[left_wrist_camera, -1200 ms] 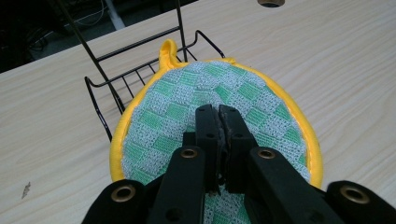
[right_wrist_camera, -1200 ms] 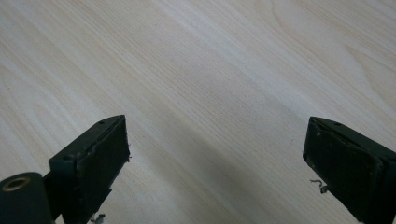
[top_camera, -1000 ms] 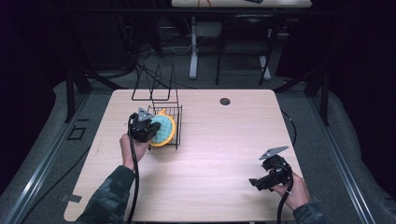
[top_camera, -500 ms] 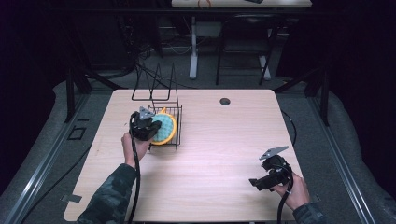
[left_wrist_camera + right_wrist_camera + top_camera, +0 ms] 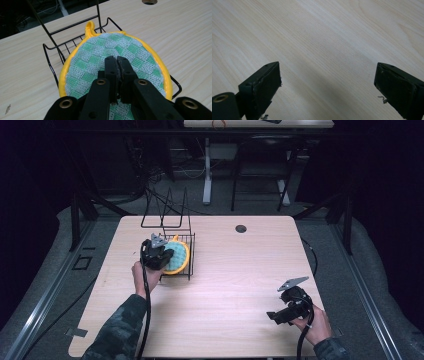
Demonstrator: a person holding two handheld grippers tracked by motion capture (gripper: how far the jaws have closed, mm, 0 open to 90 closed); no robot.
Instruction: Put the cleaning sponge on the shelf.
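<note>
While my left gripper (image 5: 117,61) pinches the yellow-rimmed potholder (image 5: 95,60) over the wire rack (image 5: 184,239), my right gripper (image 5: 327,87) gapes wide — bare table (image 5: 240,270) beneath; grommet hole (image 5: 241,228) beyond.

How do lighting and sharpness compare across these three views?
High view: table evenly lit, surroundings nearly black, slightly soft. Left gripper view: potholder weave crisp, no glare, left gripper sharp. Right gripper view: wood grain clear, right gripper jaws near and slightly blurred, soft shadow between them.

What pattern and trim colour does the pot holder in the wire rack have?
The pot holder has a green-and-white checkered weave with yellow trim and loop, clearest in the left gripper view.
</note>
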